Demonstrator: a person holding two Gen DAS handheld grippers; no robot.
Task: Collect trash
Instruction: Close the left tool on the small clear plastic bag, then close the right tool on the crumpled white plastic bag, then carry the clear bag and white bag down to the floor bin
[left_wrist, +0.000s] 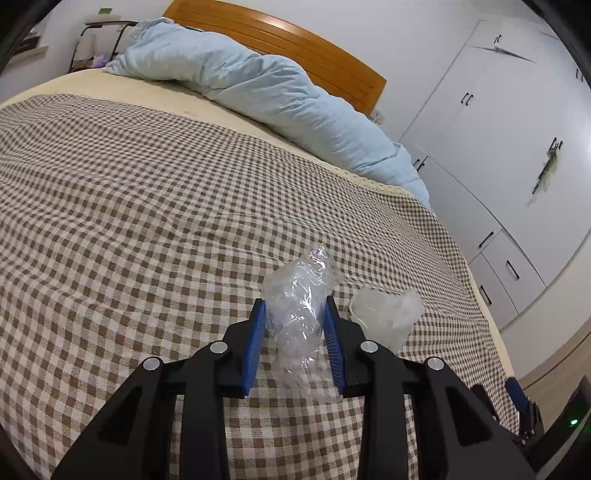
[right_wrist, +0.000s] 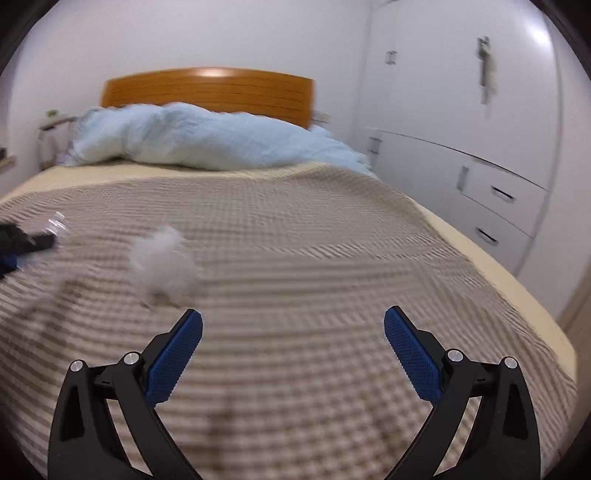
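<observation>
The left gripper (left_wrist: 295, 314) is pinching a crumpled clear wrapper (left_wrist: 301, 295) between its blue pads, held near the wrapper's middle so the loose plastic is sticking out above the bed (left_wrist: 129, 192) rather than dragging on it. Just right of the wrapper, a white scrap (left_wrist: 384, 314) is lying on the checked cover, not yet collected. The right gripper (right_wrist: 293, 325) is standing wide and holding nothing, probably ready for that scrap, which is showing blurred to its upper left in the right wrist view. Beyond the wrapper, a blue quilt (left_wrist: 258, 88) is bunched against a wooden headboard (left_wrist: 295, 40). White cabinets (left_wrist: 498, 147) are lining the wall to the wrapper's right. No bin is showing in either view.
</observation>
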